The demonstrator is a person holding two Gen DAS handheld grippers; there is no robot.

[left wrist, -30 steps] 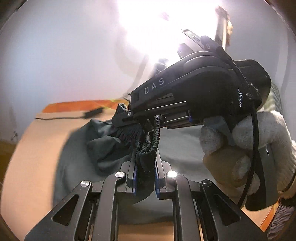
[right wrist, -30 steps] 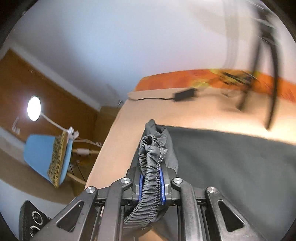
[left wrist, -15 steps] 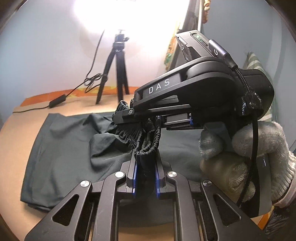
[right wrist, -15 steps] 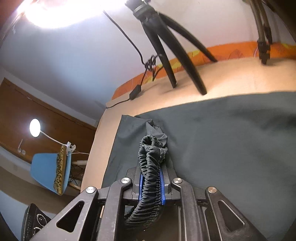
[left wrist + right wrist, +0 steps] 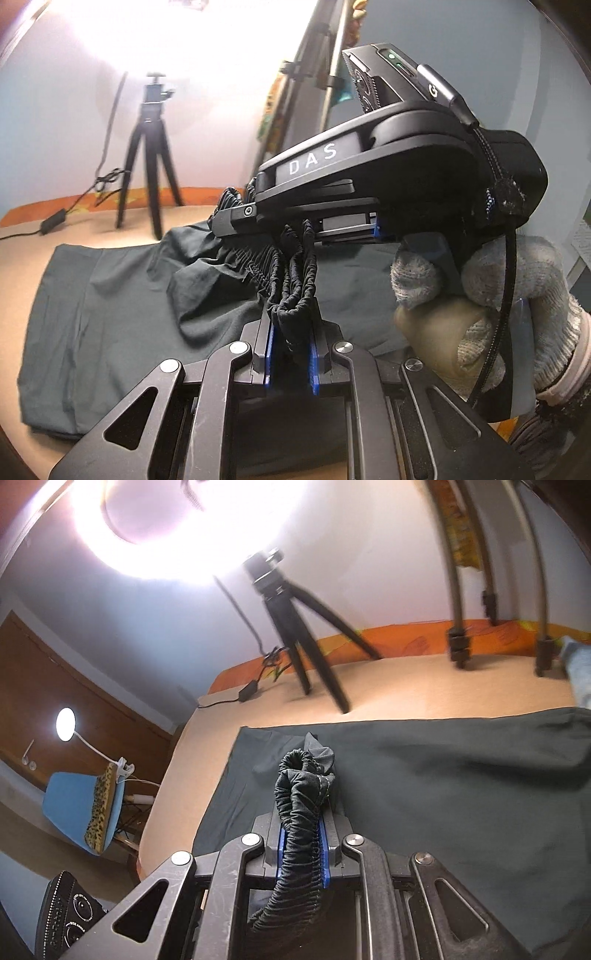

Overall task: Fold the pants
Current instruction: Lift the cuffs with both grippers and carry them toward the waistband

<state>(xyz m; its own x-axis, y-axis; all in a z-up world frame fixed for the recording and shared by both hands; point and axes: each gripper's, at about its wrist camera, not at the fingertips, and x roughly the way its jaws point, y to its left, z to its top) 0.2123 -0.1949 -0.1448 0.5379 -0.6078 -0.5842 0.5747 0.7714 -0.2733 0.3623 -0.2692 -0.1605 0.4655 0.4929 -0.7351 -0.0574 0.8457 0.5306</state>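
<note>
Pants [image 5: 110,314] lie on our tan table [image 5: 424,690]; our left gripper [image 5: 291,332] and right gripper [image 5: 301,834] each clamp the gathered waistband [image 5: 299,801].

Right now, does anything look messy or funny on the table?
Just the pants: their stretchy waistband is scrunched up in both tools and lifted, so the cloth near it puckers. That fits mid-fold. Nothing looks spilled or broken.

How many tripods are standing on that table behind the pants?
2, as far as I can see. A small black tripod stands at the table's far edge under the bright lamp. A taller tripod with grey legs stands to its right, its top cut off. Others may be out of frame.
</note>
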